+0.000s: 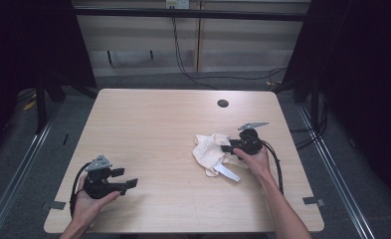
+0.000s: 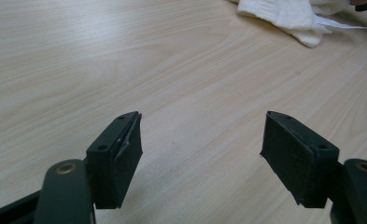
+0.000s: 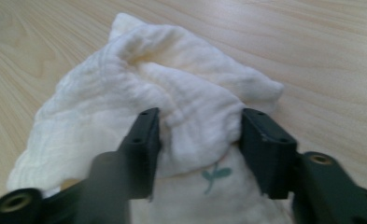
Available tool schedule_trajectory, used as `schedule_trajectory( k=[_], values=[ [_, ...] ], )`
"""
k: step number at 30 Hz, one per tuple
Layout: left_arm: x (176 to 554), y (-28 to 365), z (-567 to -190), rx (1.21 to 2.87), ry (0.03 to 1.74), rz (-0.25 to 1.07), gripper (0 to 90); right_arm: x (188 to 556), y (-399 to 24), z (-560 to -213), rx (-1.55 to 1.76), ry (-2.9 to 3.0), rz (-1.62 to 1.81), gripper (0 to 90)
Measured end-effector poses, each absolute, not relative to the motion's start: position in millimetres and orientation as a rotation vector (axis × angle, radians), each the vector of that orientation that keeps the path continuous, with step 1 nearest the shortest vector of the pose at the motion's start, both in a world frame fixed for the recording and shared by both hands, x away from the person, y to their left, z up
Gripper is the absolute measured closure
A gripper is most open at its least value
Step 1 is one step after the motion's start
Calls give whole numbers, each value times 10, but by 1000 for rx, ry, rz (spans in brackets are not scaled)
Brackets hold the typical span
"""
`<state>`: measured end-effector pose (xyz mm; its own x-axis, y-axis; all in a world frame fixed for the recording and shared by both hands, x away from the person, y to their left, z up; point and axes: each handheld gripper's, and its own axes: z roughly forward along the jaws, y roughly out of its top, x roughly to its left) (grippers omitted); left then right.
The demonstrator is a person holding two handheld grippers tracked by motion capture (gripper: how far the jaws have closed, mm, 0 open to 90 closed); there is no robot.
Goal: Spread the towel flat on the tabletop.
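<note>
Cloth [image 3: 139, 88], white and crumpled, lies on the table [image 1: 153, 124] toward its right side, looking soft, light and limp. The right gripper [image 3: 197, 133] has its jaws set around a raised fold, not yet pinched, a sensible place to grip. The left gripper [image 2: 202, 140] hovers wide and empty over bare wood.

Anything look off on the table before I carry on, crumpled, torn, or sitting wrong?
The cream cloth is bunched in a crumpled heap, not flat, and a fold of it sits between the jaws of the right gripper. The left gripper has a ragged edge on one pad. Nothing else stands out on the table.
</note>
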<state>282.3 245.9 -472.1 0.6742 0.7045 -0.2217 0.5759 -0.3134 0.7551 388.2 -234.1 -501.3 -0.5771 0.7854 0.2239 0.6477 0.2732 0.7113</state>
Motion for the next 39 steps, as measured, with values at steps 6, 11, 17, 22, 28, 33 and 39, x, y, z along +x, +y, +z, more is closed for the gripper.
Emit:
schedule_trajectory(
  k=[6,11,17,22,28,33,39],
  values=[
    [2825,2459,-4721,2015,987,188,285,3848,-2250,-5022,1306,2397,1173,772],
    [2819,2453,-4720,2016,986,191,287,3761,-2182,-5051,1323,2398,1210,824],
    [2825,2443,-4726,2024,976,176,300,3637,-2063,-5056,1312,2417,1230,832],
    [2810,2423,-4727,2032,956,156,334,3540,-1915,-5068,1303,2431,1264,832],
    [2790,2404,-4723,2030,930,140,376,3416,-1681,-5077,1269,2452,1291,828],
    [2750,2361,-4704,2038,895,138,417,3277,-1538,-5052,1220,2490,1272,781],
    [2737,2254,-4701,2051,835,78,529,3229,-1648,-4869,1206,2450,1338,561]
  ],
)
